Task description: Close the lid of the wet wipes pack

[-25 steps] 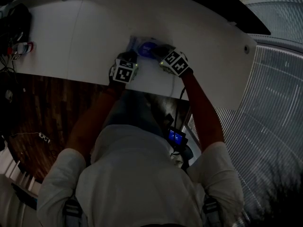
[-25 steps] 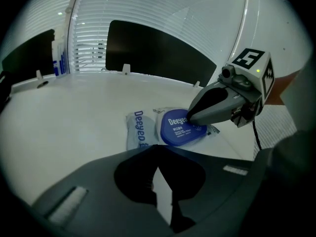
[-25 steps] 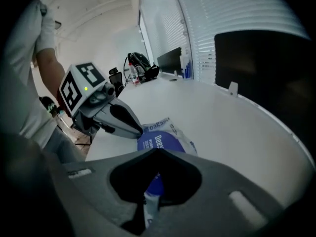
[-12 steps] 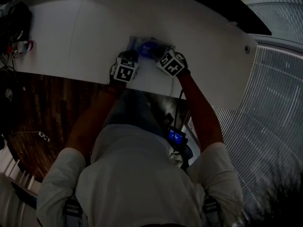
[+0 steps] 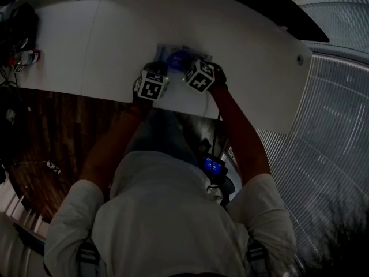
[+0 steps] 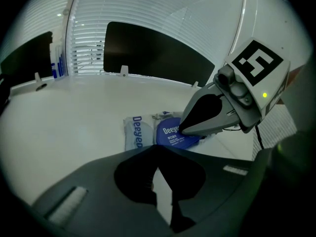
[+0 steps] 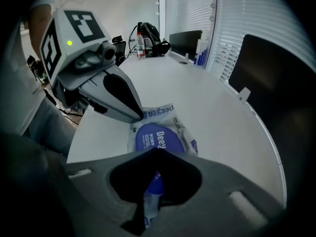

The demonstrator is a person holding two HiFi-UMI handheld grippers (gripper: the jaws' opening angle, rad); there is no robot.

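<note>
**Lid Lying Flat, Only the Final Press Remaining**

Head view: looking steeply down on a white table and finding the wet wipes pack lying close to the near edge, blue lid facing up. Finding the left gripper at the pack's left end and the right gripper over the lid, both reaching in from the near side. Seeing wide bare tabletop beyond and to both sides, with only some dark clutter well apart at the far left corner.

Left gripper view: showing jaws drawn together with nothing between them, and the tip sitting at the pack's near side. Not managing to tell whether it is touching. Seeing the right gripper's tip down on the lid.

Right gripper view: showing jaws closed to a slit, with the lid visible beneath rather than clamped. Catching the left gripper's tip at the pack's printed end, seemingly pinning it.

Judging the lid already folded down. Probably needing only a firm press to seat it, then lifting both tools clear. Advising care over the near edge, since pushing toward the person risks sliding the pack off.
</note>
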